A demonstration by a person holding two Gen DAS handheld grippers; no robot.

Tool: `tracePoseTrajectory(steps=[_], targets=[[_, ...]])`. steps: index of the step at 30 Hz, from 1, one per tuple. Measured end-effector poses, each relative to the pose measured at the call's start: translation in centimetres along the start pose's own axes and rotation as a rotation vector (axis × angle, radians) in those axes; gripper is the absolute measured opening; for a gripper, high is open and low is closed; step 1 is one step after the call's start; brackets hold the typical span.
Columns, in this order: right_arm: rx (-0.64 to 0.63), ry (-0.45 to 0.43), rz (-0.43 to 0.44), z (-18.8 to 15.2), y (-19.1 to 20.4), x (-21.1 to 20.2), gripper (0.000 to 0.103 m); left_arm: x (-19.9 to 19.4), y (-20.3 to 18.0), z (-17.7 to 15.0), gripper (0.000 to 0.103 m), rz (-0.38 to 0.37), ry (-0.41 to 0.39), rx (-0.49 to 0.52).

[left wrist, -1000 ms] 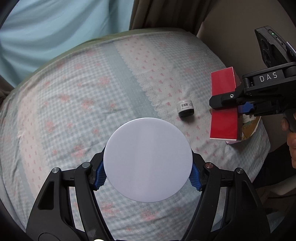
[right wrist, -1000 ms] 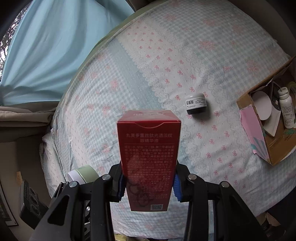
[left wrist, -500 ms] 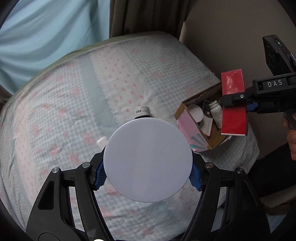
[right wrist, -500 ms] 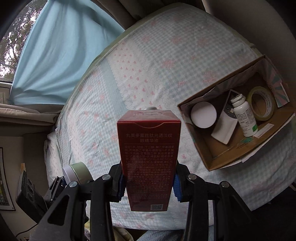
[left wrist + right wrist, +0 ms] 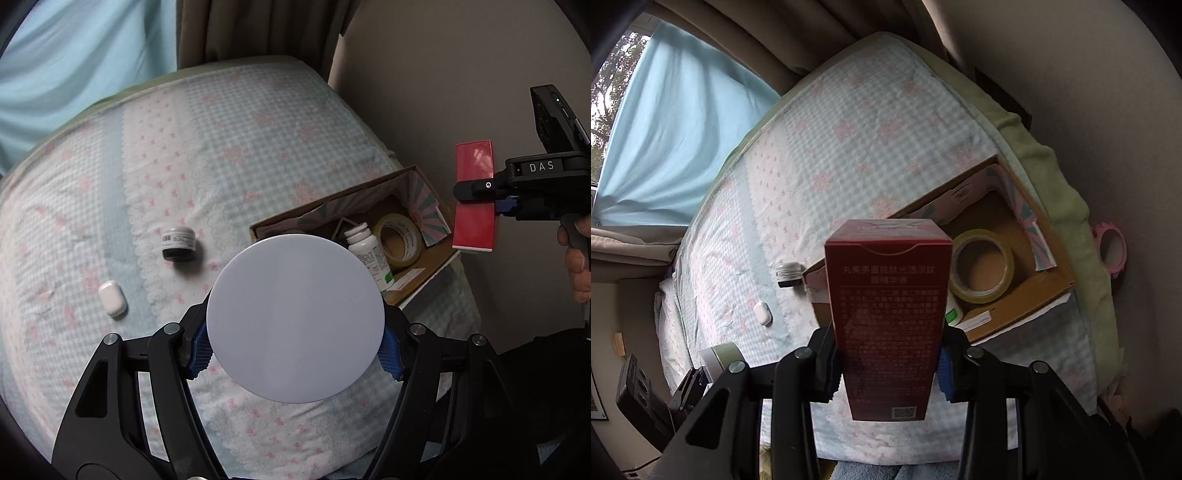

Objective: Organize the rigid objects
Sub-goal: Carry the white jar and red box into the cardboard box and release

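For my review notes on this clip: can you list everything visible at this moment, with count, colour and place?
round jar: 1, white lid, green side, held in the left gripper
carton: 1, red, held in the right gripper
cardboard box: 1, brown, open, on the bed near its wall-side edge
tape roll: 1, yellowish, inside the box
pill bottle: 1, white, lying inside the box
small jar: 1, black with white label, on the bed beside the box
small case: 1, white, on the bed
bedsheet: 1, pale blue check with pink print
curtain: 1, light blue, behind the bed
pink ring: 1, off the bed's far side
left gripper: black, blue pads
right gripper: black, blue pads
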State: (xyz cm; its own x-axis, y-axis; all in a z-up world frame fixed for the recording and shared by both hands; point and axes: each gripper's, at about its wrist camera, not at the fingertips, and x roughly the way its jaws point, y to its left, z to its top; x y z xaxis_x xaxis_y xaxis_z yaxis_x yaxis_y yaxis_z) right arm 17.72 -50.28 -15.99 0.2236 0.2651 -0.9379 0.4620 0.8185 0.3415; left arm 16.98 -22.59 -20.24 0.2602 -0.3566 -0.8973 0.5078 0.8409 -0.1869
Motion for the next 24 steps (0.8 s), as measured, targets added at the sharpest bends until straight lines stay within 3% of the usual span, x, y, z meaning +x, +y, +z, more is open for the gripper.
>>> tracePoseTrajectory(steps=[11,18,24], targets=[[-0.071,0.032,-0.09,3.5,-5.3,3.8,0.038,7.6,-4.6,1.1,0.067,0.05,0.103,0.112],[-0.11,0.049,-0.067,4.0,-6.2,7.9,0.038,12.6,-4.8,0.2,0.067,0.101,0.169,0.107],[-0.096,0.023,-0.071,3.7,-6.5,8.8,0.038,15.3,-5.2,0.0,0.067,0.142,0.207,0.124]])
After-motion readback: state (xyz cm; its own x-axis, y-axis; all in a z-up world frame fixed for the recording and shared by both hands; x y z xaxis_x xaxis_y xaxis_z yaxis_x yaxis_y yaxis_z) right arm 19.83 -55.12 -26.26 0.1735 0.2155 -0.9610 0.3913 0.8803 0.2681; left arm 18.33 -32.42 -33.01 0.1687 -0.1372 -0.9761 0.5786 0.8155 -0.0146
